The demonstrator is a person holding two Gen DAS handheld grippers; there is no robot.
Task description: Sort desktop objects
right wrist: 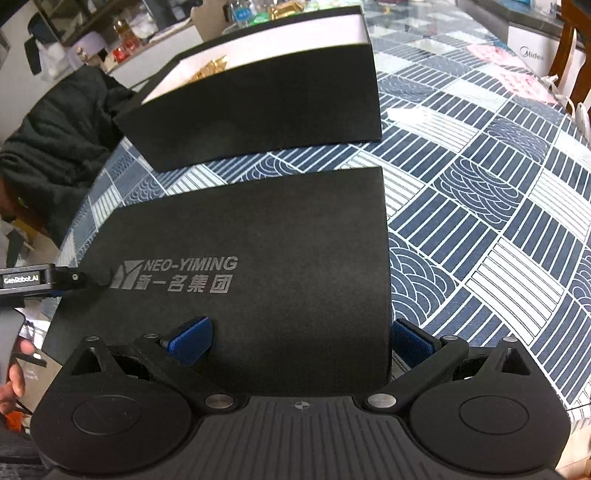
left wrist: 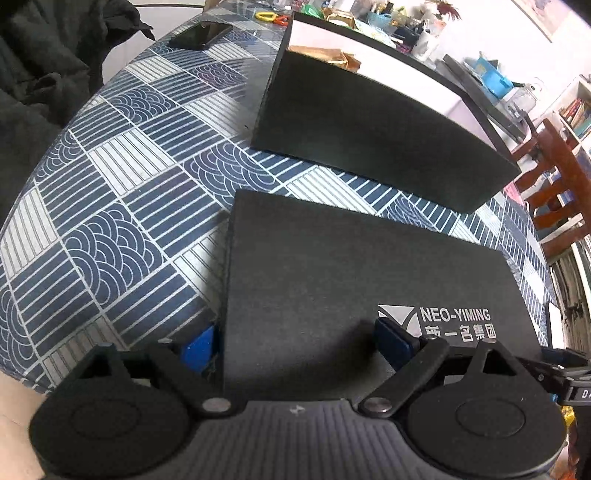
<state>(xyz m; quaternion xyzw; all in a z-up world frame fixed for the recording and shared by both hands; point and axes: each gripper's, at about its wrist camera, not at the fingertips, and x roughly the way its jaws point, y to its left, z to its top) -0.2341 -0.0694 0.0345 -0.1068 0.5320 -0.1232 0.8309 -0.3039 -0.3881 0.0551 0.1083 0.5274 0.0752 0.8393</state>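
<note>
A: Lid (left wrist: 369,266) — black, flat, silver NEO-YIMING print facing up, lying on the patterned tablecloth (left wrist: 110,206) right below and ahead of both grippers?

B: Yes. Starting with the left gripper (left wrist: 295,343): spread wide, clamping nothing. Left blue pad (left wrist: 199,347) just outside the lid's left edge, right pad over the lid's top, beside the print.

A: Touching the lid?

B: Cannot tell. Ahead of that gripper, past a strip of cloth, an open black box (left wrist: 369,147), white inside, something gold (left wrist: 343,59) in it. Far ahead to its left, a dark phone (left wrist: 201,35).

A: And the right gripper (right wrist: 301,339)?

B: Mirrored — also spread wide, gripping nothing. Left pad over the lid's top, right pad just off the lid's right edge, above the cloth. Same box straight ahead, apart from the lid.
</note>
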